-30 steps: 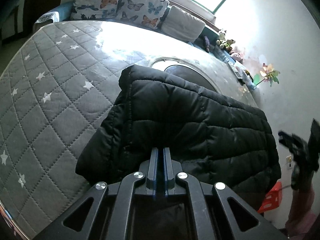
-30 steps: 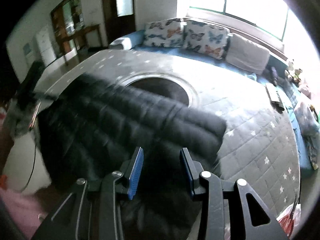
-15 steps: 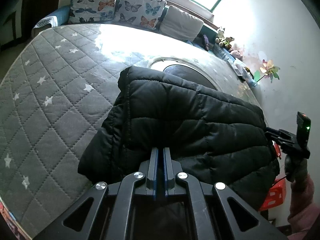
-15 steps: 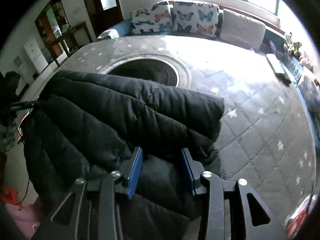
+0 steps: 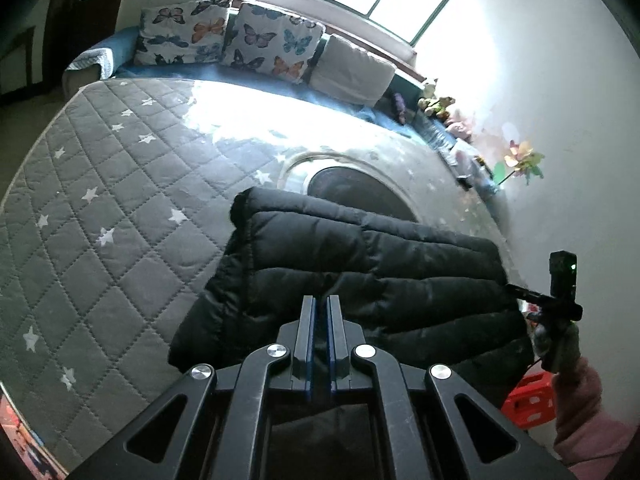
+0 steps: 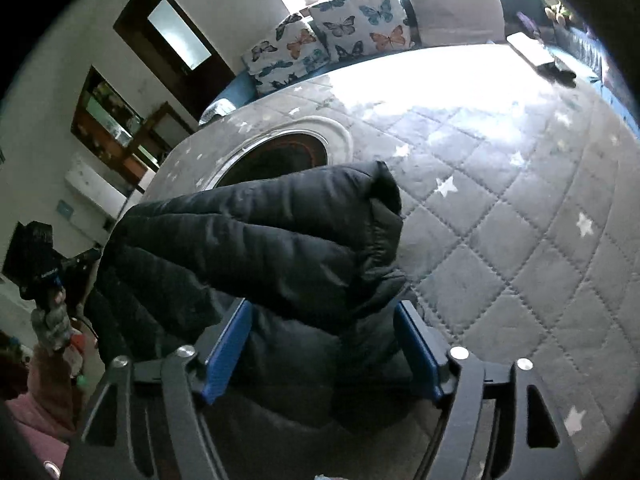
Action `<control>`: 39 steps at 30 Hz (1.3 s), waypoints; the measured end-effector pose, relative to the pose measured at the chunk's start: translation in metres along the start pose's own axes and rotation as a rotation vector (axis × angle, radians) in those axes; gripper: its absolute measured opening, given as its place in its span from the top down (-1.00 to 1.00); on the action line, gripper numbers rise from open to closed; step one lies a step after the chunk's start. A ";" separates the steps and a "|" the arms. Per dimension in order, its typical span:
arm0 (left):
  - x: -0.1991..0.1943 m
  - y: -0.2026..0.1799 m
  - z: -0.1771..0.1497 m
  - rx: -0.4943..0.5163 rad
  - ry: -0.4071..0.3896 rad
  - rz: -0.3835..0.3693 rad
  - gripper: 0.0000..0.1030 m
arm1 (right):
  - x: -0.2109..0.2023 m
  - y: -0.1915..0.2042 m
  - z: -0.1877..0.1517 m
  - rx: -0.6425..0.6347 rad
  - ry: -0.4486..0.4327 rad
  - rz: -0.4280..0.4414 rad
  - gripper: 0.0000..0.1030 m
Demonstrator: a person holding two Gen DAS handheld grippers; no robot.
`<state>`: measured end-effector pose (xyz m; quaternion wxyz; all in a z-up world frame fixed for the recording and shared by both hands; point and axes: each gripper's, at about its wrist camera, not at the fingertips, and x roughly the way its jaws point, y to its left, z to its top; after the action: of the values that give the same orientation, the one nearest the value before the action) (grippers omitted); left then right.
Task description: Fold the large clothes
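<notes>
Folding a black puffer jacket [image 5: 360,272] on a grey star-quilted mattress [image 5: 100,208], the person works from the near edge, where the garment lies bunched in thick layers just in front of the mattress's round central patch [image 6: 280,156]. The left gripper [image 5: 320,312] has its jaws pressed together over the near hem; whether fabric is pinched between them cannot be told. The right gripper [image 6: 324,340] stands with blue pads [image 6: 226,352] spread wide, straddling a puffy roll without clamping it. The fold appears partly made, the bulk doubled over itself. Next, by the look of it, the right jaws need to close on the near layer so both hands can carry it across. Butterfly pillows [image 5: 224,40] line the far side.
</notes>
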<state>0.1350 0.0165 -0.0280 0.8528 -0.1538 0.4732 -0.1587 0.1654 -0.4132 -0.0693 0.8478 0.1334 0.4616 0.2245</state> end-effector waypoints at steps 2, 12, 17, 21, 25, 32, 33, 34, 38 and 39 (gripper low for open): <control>0.003 -0.001 0.003 0.015 0.010 0.014 0.87 | 0.004 -0.009 0.000 0.017 -0.001 0.015 -0.87; 0.021 0.008 0.016 0.041 0.024 0.064 0.87 | 0.010 -0.025 -0.008 0.108 0.038 0.101 -1.00; 0.014 0.018 0.018 -0.012 -0.010 -0.023 0.87 | 0.010 -0.030 -0.011 0.128 0.049 0.116 -1.00; 0.013 0.023 0.016 -0.023 -0.036 -0.021 0.87 | 0.014 -0.031 -0.012 0.147 0.052 0.111 -1.00; 0.023 0.025 0.009 0.003 -0.022 -0.007 0.87 | 0.013 -0.032 -0.014 0.157 0.054 0.111 -1.00; 0.028 0.004 -0.008 0.139 -0.075 -0.006 -0.04 | 0.013 -0.035 -0.017 0.184 0.047 0.132 -1.00; 0.029 -0.003 -0.010 0.162 -0.074 -0.008 -0.31 | 0.013 -0.035 -0.017 0.184 0.046 0.130 -1.00; 0.031 -0.012 -0.013 0.200 -0.070 0.026 -0.39 | 0.013 -0.034 -0.018 0.183 0.045 0.127 -1.00; 0.044 -0.043 -0.025 0.357 -0.067 0.187 -0.48 | 0.012 -0.032 -0.019 0.189 0.038 0.123 -1.00; 0.046 -0.046 -0.027 0.370 -0.067 0.203 -0.48 | 0.012 -0.032 -0.020 0.190 0.035 0.122 -1.00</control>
<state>0.1293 -0.0475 -0.0574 0.8933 0.0488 0.4206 -0.1509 0.1622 -0.4340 -0.1024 0.8078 0.2371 0.4867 0.2334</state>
